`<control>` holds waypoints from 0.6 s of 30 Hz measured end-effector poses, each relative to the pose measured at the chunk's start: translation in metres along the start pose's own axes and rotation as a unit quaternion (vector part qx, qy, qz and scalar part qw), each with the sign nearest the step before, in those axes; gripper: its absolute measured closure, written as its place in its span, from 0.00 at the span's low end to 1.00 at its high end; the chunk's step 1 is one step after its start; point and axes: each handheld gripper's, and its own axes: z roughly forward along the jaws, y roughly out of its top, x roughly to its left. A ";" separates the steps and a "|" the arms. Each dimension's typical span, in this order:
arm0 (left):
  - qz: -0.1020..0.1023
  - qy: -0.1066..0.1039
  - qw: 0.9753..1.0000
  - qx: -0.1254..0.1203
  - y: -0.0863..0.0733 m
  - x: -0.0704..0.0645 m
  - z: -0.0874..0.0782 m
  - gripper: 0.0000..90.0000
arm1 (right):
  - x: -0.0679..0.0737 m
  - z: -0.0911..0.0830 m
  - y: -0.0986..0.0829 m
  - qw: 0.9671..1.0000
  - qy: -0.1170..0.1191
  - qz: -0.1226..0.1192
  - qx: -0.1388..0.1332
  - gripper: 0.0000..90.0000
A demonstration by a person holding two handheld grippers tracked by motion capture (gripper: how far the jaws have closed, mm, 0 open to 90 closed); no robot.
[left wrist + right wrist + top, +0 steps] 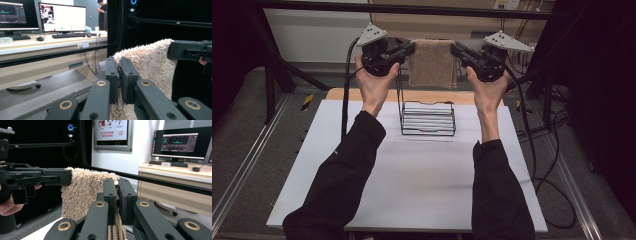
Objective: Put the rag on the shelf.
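A beige fluffy towel (431, 62) hangs in the air above the far end of the table, stretched between both grippers. My left gripper (410, 48) is shut on the towel's upper left corner, and my right gripper (455, 49) is shut on its upper right corner. In the left gripper view the towel (150, 62) is pinched between the jaws, with the other gripper (190, 51) at its far corner. The right gripper view shows the towel (82, 192) clamped the same way. Below the towel stands a black wire rack (428, 119) on the white table (412, 180).
A black frame bar (402, 9) crosses behind the towel. Cables (542, 170) trail off the table's right side. Desks with monitors (62, 17) stand beyond the table, and a person stands far off.
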 end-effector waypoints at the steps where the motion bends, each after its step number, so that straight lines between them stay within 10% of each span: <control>1: 0.001 0.000 1.000 0.000 0.001 0.001 0.001 0.95 | -0.001 0.001 0.000 1.000 0.000 0.001 0.000 0.95; 18: 0.003 0.003 1.000 -0.011 0.004 0.012 0.017 0.95 | -0.013 0.016 0.008 1.000 -0.009 -0.001 -0.005 0.95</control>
